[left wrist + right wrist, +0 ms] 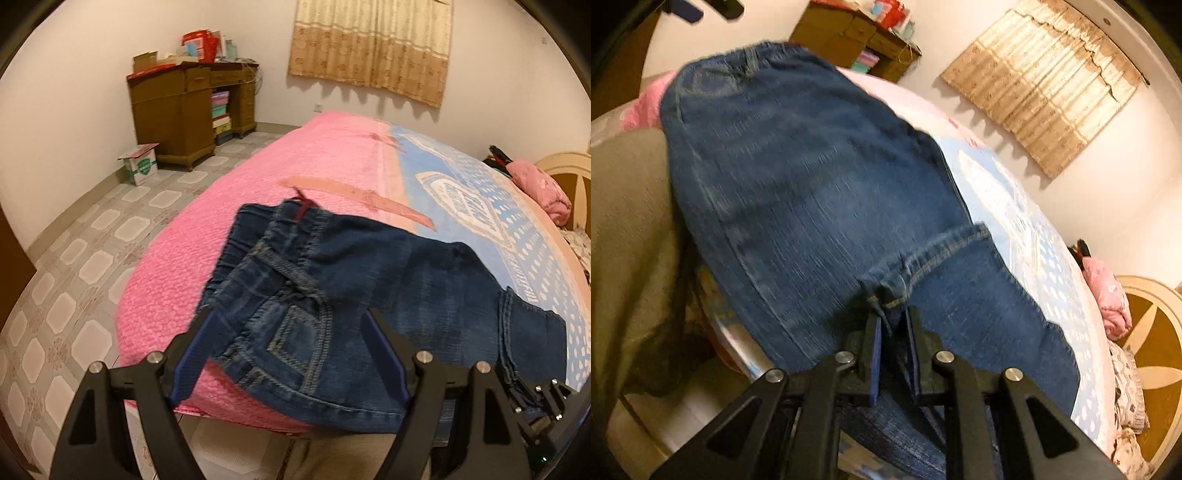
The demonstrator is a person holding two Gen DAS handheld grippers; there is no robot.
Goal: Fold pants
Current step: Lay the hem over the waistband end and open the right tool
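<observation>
Dark blue denim pants (332,295) lie on the near edge of the bed (258,170), waistband to the left, legs running right. My left gripper (288,314) is open, its blue-padded fingers straddling the back-pocket area just above the fabric. In the right wrist view the pants (812,177) fill the frame. My right gripper (892,314) is shut on a bunched hem seam of a pant leg. The right gripper also shows at the lower right of the left wrist view (535,406).
The bed has a pink blanket and a blue patterned sheet (480,192). A pink pillow (543,192) lies by the headboard (1145,332). A wooden desk (184,107) and a cardboard box (140,162) stand on the tiled floor at the left. My body is close at the bed's near edge.
</observation>
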